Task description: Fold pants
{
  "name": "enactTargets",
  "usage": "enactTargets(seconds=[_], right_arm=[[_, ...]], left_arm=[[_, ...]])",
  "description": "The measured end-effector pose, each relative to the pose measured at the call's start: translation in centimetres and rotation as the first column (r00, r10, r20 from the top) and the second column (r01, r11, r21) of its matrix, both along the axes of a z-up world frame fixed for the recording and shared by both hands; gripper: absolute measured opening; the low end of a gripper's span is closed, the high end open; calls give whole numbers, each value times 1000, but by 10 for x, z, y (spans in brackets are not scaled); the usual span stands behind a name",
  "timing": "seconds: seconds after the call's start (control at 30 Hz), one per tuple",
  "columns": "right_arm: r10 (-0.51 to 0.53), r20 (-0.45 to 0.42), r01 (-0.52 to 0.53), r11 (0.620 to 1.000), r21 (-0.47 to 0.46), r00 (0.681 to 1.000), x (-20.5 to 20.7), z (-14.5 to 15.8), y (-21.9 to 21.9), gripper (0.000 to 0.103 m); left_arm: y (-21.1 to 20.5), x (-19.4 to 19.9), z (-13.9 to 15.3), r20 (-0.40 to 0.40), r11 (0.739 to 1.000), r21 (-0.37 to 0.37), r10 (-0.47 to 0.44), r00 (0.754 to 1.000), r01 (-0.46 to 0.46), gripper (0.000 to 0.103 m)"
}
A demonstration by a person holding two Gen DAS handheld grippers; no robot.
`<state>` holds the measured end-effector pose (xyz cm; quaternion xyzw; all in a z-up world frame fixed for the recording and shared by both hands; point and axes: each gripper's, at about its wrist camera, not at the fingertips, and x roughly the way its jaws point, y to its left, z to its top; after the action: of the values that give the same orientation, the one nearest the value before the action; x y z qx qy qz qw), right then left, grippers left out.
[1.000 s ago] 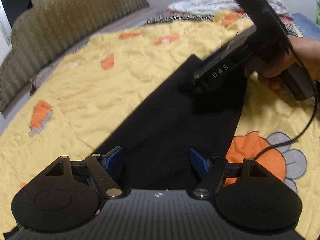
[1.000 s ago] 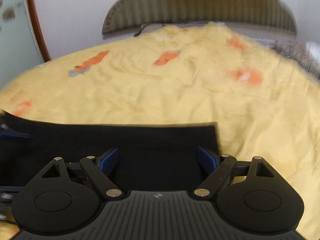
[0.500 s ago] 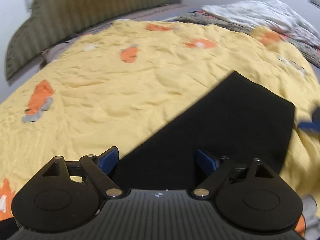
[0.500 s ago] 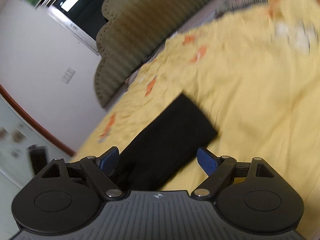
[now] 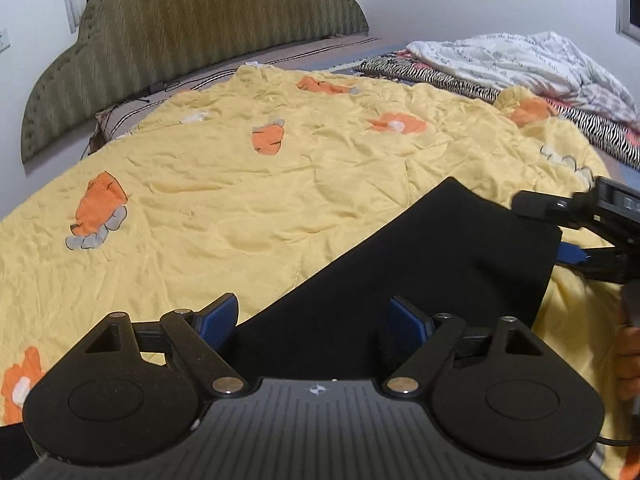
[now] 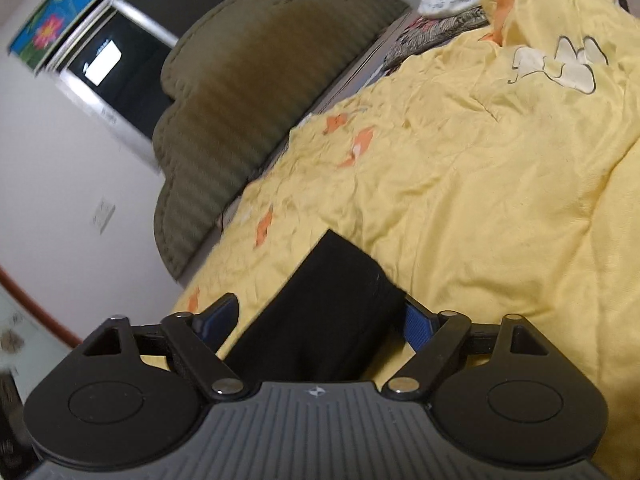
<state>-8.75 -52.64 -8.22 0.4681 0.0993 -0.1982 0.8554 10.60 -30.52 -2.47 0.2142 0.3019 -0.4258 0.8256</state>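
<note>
The black pants point(image 5: 420, 264) lie as a flat folded strip on the yellow bedspread point(image 5: 280, 184). My left gripper point(image 5: 314, 320) hovers open over the near end of the strip, with cloth under the gap and its blue pads point(image 5: 218, 320) clear of it. At the strip's far right end my right gripper point(image 5: 540, 227) is rolled on its side, one finger above the edge and one below. In the right wrist view the pants point(image 6: 332, 308) run between the closing jaws of that gripper point(image 6: 318, 320). The cloth edge covers part of the right pad point(image 6: 420, 326), and no firm pinch shows.
A green padded headboard point(image 5: 180, 40) stands at the back of the bed. Crumpled white and zebra-striped bedding point(image 5: 520, 64) is piled at the far right. A person's hand point(image 5: 628, 356) holds the right gripper's handle at the right edge. A dark window point(image 6: 120, 52) is on the wall.
The right gripper left the top of the pants, rolled onto its side and came in at the strip's end, jaws narrowing. The left gripper rolled, drew back a little and opened slightly wider.
</note>
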Motion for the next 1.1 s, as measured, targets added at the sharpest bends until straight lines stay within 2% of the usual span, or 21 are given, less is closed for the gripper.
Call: enactTargets(seconds=[0.03,0.1,0.13,0.2,0.23,0.27,0.33,0.37,0.43,0.5,0.57,0.63,0.73,0.77,0.83,0.87,0.9,0.97,1.03,1.1], right_arm=[[-7,4,6,1000,30,1000,1,-3,-3,46],[-4,-33,6,996,86,999,5,-12,-8,17],[4,-51,0,997,81,999,7,-15,-7,11],[37,-96,-38,999,-14,995,11,-9,1,10],[59,-127,-71,993,-92,990,14,-1,9,9],[79,-166,-108,978,-180,983,19,8,19,9],[95,-250,-182,917,-355,964,29,24,41,9],[100,-288,-221,876,-428,953,35,30,52,8],[105,-356,-295,792,-535,929,45,36,72,8],[102,-410,-353,716,-602,906,53,38,89,8],[94,-462,-413,628,-659,882,58,38,107,8],[108,-488,-459,558,-691,866,60,39,123,8],[129,-508,-502,479,-720,852,60,38,142,8],[129,-514,-512,452,-731,848,60,38,147,8],[136,-518,-521,432,-736,845,59,38,153,8],[139,-519,-523,434,-734,843,59,37,153,8],[134,-522,-523,436,-732,843,59,36,153,8],[132,-519,-517,451,-727,845,58,35,151,8],[137,-515,-514,461,-723,846,59,34,152,9],[122,-527,-521,446,-727,841,62,33,154,11]], left_arm=[[1,1,2,-8,1000,-5,2,1000,-2,85],[1,6,4,-37,1000,-18,12,999,-13,85],[2,9,6,-63,999,-28,14,998,-16,85],[2,19,8,-153,998,-51,15,988,-23,85],[2,24,8,-209,998,-64,16,978,-30,85],[0,32,8,-289,996,-83,18,957,-44,85],[-1,46,8,-430,988,-128,18,903,-81,85],[-3,52,7,-502,983,-156,8,865,-100,85],[-10,60,8,-587,972,-210,-37,809,-108,85],[-18,61,12,-614,961,-255,-74,786,-109,85],[-28,61,16,-616,953,-289,-109,780,-94,89],[-40,60,14,-626,952,-291,-119,771,-90,92],[-55,62,2,-653,960,-261,-97,751,-104,89],[-58,62,-3,-658,961,-255,-91,748,-108,83],[-59,62,-9,-654,965,-238,-79,752,-106,52],[-60,62,-14,-657,971,-213,-62,751,-106,24],[-59,62,-18,-655,975,-196,-48,754,-109,10],[-53,64,-21,-645,975,-184,-24,764,-125,4],[-46,65,-21,-643,969,-200,-17,766,-147,3],[-40,63,-18,-631,965,-211,-13,776,-155,3]])
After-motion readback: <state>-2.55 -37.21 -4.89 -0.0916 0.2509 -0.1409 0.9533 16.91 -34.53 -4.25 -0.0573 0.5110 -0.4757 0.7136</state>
